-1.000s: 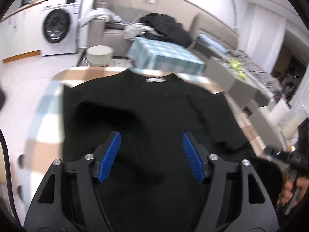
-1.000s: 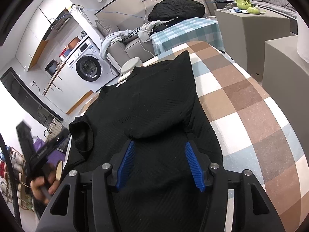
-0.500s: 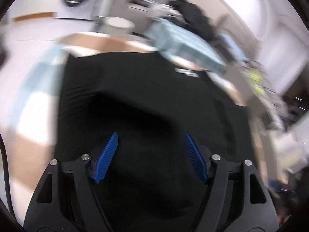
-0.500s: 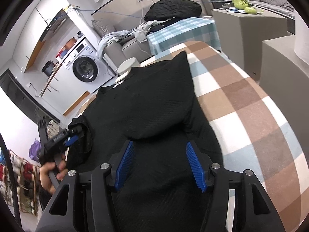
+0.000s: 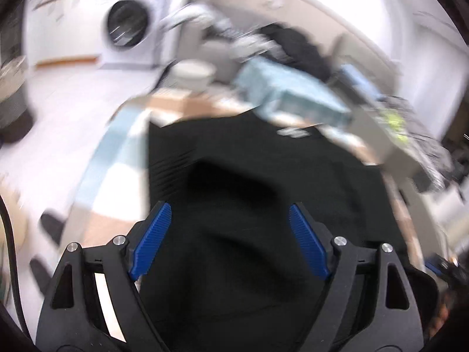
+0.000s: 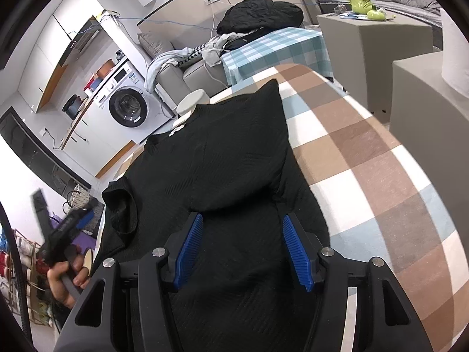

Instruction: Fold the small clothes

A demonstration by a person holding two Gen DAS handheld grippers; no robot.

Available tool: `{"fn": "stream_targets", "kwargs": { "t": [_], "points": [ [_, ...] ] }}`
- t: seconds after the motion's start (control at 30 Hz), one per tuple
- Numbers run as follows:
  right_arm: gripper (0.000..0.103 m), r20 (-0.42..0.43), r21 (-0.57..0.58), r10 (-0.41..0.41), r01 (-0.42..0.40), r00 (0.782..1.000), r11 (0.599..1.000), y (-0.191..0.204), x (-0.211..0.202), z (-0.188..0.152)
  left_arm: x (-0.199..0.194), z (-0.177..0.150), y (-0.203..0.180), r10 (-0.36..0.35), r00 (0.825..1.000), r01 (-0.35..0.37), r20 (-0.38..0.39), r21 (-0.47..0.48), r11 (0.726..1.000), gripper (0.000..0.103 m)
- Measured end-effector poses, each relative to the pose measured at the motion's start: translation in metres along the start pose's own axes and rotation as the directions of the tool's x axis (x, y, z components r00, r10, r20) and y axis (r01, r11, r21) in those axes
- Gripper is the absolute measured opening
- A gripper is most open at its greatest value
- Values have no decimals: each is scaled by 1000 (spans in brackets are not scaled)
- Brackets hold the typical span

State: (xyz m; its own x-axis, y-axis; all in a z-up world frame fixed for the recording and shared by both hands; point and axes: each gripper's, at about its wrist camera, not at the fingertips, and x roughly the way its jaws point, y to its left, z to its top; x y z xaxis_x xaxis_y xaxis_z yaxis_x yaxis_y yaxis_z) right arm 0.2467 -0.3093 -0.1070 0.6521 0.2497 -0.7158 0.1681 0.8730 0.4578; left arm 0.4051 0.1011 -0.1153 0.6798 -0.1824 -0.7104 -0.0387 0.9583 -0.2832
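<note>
A black knit top (image 6: pixel 222 161) lies spread on a checked tablecloth (image 6: pixel 366 152), collar and white label away from me, both sleeves folded in over the body. It also shows in the blurred left wrist view (image 5: pixel 249 182). My right gripper (image 6: pixel 241 226) is open and empty, hovering over the lower part of the top. My left gripper (image 5: pixel 228 214) is open and empty above the top's left half. It shows in the right wrist view (image 6: pixel 67 228) at the table's left edge, held in a hand.
The checked table ends close on the left (image 5: pixel 96 176) and right (image 6: pixel 425 205). Behind it stand a white stool (image 6: pixel 192 102), a small table with a teal checked cloth (image 6: pixel 275 50), a sofa with piled clothes (image 6: pixel 261 14) and a washing machine (image 6: pixel 126 108).
My left gripper has swung and tilted, its view blurring, and has pulled back to the table's left edge. My right gripper has hardly moved. The top lies as before.
</note>
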Motion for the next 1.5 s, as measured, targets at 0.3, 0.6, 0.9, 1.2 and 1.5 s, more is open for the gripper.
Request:
{"fn": "stream_targets", "kwargs": {
  "t": [0.3,0.6,0.9,1.2,1.5],
  "points": [
    [59,-16,0,7,-7,1000,1000,1,4,-4,53,29,23,60,997,-63,-45,-87,994,22],
    [59,3,11,-14,14,1000,1000,-5,-6,-3,21,52,-32,-150,987,150,49,2,989,67],
    [59,-12,8,-7,7,1000,1000,-5,-2,-5,31,6,-31,-109,991,112,-79,36,993,69],
    [79,-2,-62,-83,82,997,995,-7,-17,-11,-53,-50,-19,-3,1000,4,-6,139,990,78],
    [81,-36,-231,-110,99,993,968,-25,-51,-50,-137,-141,30,118,992,-114,-33,101,988,79]
  ]
}}
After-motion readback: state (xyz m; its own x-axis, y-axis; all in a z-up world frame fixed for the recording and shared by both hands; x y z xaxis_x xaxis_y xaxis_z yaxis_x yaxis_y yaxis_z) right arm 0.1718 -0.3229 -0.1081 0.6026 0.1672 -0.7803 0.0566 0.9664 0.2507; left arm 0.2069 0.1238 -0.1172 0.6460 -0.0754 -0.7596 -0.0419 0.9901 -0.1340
